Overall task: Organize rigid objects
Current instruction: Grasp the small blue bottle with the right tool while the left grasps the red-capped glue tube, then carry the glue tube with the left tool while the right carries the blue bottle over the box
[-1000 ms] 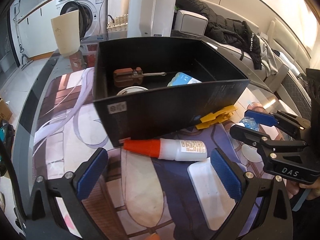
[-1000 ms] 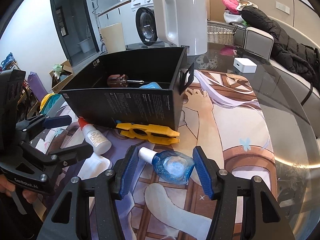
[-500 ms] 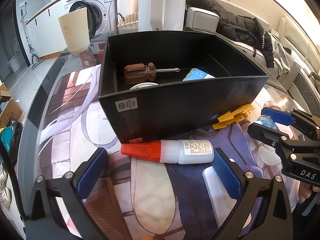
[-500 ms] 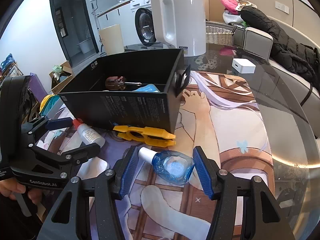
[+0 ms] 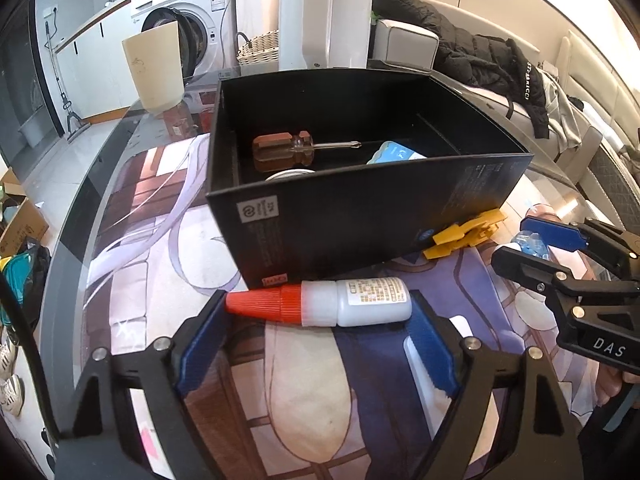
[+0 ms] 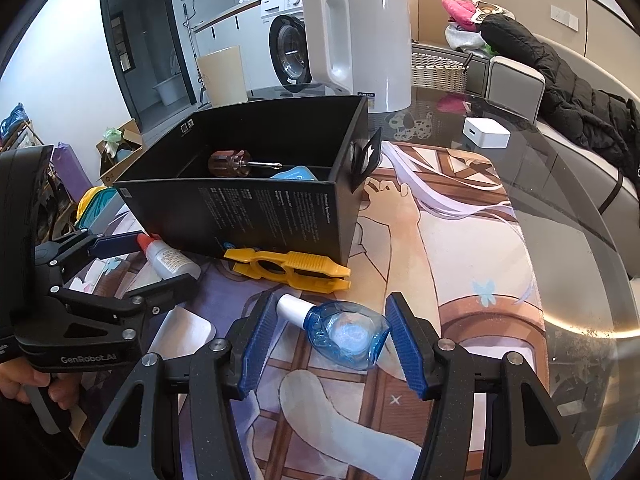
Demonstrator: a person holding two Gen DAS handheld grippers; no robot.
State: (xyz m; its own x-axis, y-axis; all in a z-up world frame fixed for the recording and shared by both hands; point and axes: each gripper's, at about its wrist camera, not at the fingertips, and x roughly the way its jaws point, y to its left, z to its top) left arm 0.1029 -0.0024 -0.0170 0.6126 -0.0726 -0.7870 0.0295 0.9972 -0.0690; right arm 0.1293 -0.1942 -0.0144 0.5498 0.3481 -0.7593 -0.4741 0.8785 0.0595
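We have a screwdriver [image 5: 296, 150] already in the box [image 5: 360, 220]. Our left gripper [image 5: 316, 332] is closing around the glue bottle [image 5: 332, 304] by the box's front edge; our right gripper [image 6: 332, 340] straddles the blue bottle [image 6: 344, 332], grip unclear. The yellow clip [image 6: 286, 266] waits.

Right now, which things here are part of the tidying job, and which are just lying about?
Job: black box, glue bottle, blue bottle, yellow clip, screwdriver.
Lying about: kettle, beige cup, white adapter, black jacket.
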